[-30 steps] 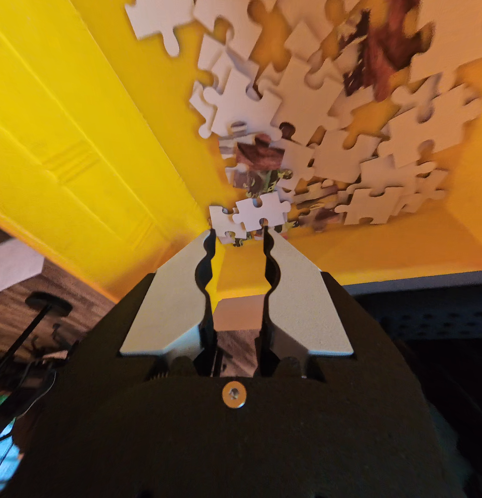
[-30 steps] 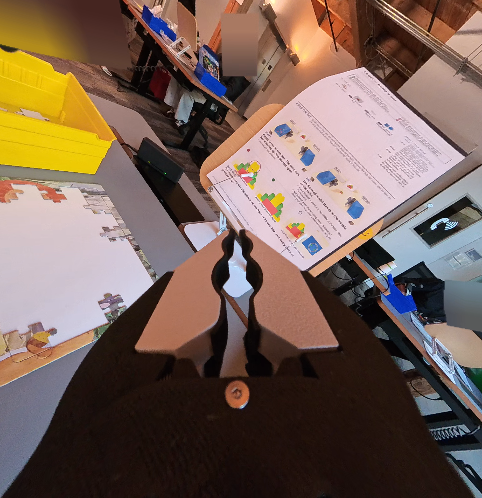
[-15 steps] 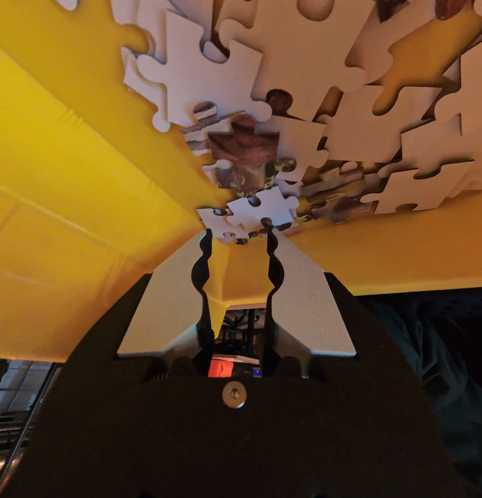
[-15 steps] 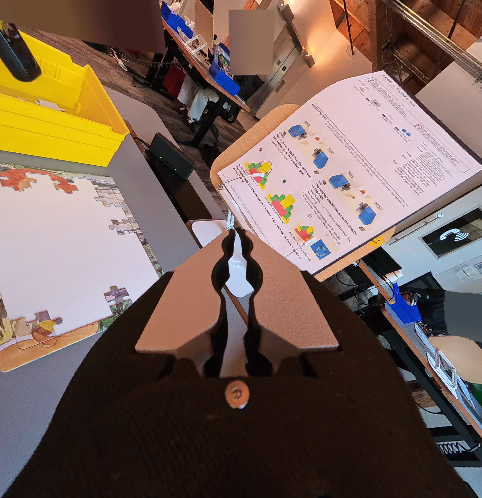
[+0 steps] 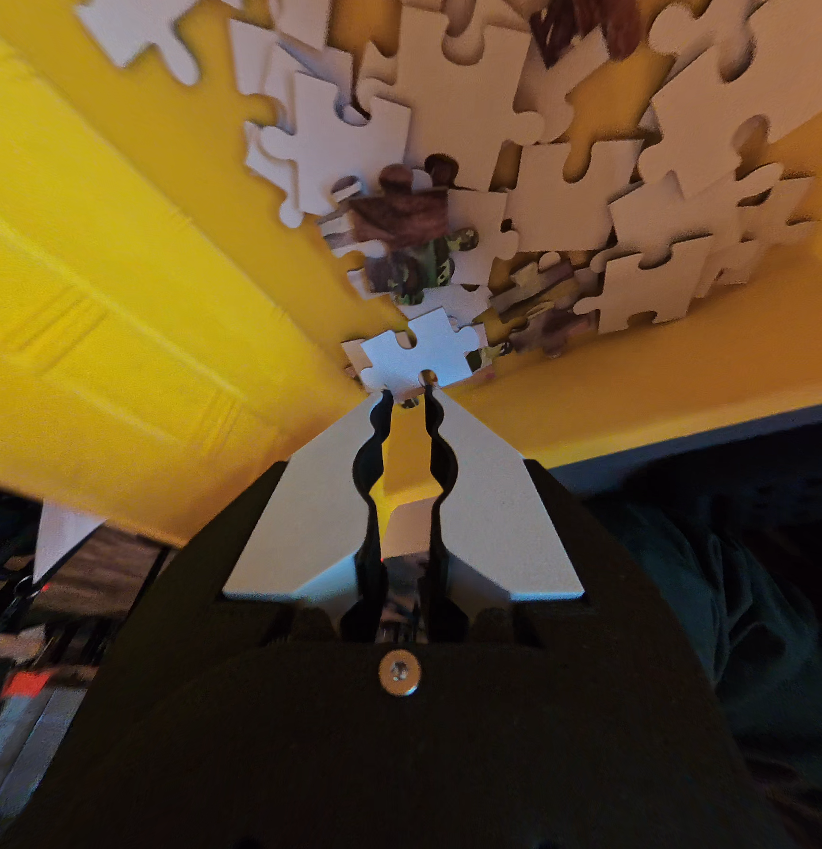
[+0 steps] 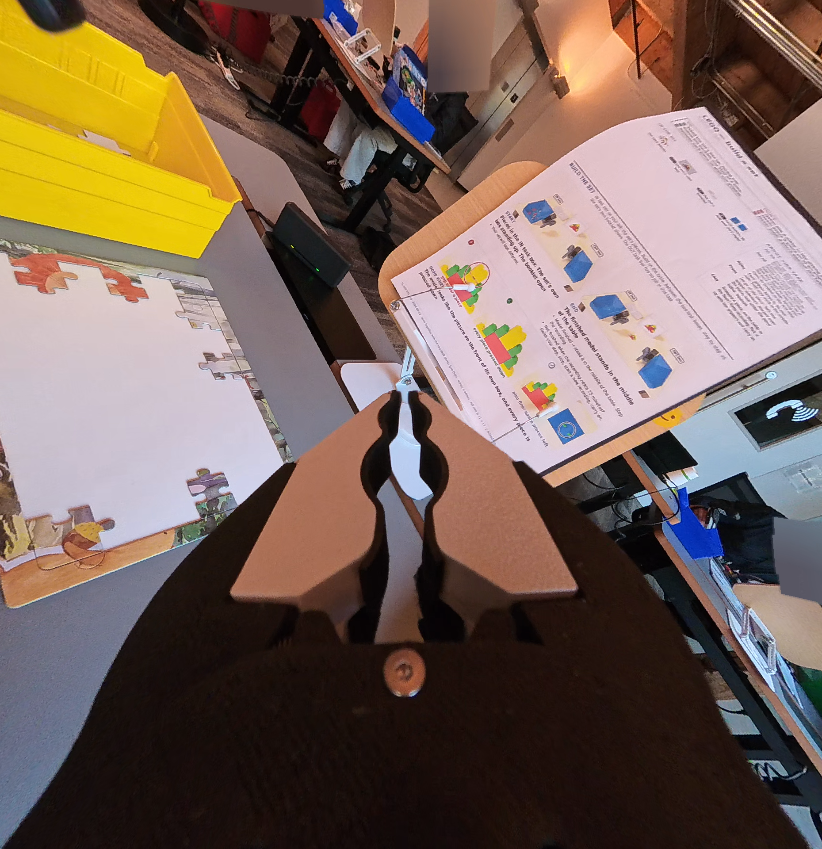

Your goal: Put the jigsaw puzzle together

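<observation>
My left gripper (image 5: 406, 386) reaches into the near corner of a yellow bin (image 5: 124, 275). Its jaws are nearly together on the edge of a white, face-down puzzle piece (image 5: 418, 356). Many more loose pieces (image 5: 560, 197) lie behind it, mostly face down, a few showing brown and green print. My right gripper (image 6: 402, 397) is shut and empty, held above the table's right edge. The partly built puzzle (image 6: 101, 390) lies on the grey table (image 6: 271, 294): its border pieces are joined around a white, unfilled middle. The yellow bin (image 6: 101, 193) stands behind it.
A tilted board with a printed instruction sheet (image 6: 606, 294) stands on a white stand to the right of the table. A black box (image 6: 308, 248) sits beyond the table's right edge. Desks with blue bins (image 6: 406, 115) stand farther back. The tips of one gripper are about 55 cm away from the tips of the other.
The left jaws have closed from wide open onto the white piece in the bin's corner. The right gripper has drifted slightly; its view shows more of the puzzle.
</observation>
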Tool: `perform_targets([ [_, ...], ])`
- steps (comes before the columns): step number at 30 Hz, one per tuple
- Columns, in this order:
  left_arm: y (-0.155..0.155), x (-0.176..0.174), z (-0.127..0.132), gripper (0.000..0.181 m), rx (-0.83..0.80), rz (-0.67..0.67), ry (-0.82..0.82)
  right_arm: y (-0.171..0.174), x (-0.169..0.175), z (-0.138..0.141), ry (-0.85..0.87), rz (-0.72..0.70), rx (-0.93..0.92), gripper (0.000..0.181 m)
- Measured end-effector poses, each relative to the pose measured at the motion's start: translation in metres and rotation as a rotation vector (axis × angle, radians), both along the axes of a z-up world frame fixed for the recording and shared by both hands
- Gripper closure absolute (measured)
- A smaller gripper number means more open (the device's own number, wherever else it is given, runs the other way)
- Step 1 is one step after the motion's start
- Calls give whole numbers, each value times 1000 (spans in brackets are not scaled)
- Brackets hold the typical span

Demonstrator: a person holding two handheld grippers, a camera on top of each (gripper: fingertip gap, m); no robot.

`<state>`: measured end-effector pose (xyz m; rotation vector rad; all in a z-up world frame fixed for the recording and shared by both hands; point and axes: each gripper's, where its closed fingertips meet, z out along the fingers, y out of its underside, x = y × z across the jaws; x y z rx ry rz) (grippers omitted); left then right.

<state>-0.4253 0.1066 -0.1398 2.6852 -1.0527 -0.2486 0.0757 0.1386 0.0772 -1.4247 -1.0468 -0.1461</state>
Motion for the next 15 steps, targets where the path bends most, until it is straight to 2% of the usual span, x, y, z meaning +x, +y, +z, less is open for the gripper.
perform_targets([
  [3,17,4,27,169,180,-14,-97,0,-4,-2,-5,10,-6,178],
  [5,31,19,49,169,309,-50,-222,0,-8,-3,-10,21,-8,178],
  [8,45,68,84,169,443,-134,-522,-4,-19,-1,-1,53,-5,178],
  [10,45,118,118,169,487,-176,-824,-10,-33,4,40,110,-6,178],
  [12,20,179,171,169,408,-227,-1275,-19,-55,8,97,190,-14,174],
  [13,0,203,201,169,304,-262,-1497,-25,-66,10,118,228,-13,172],
  [15,-33,235,241,169,60,-319,-1770,-35,-90,15,144,299,6,164],
])
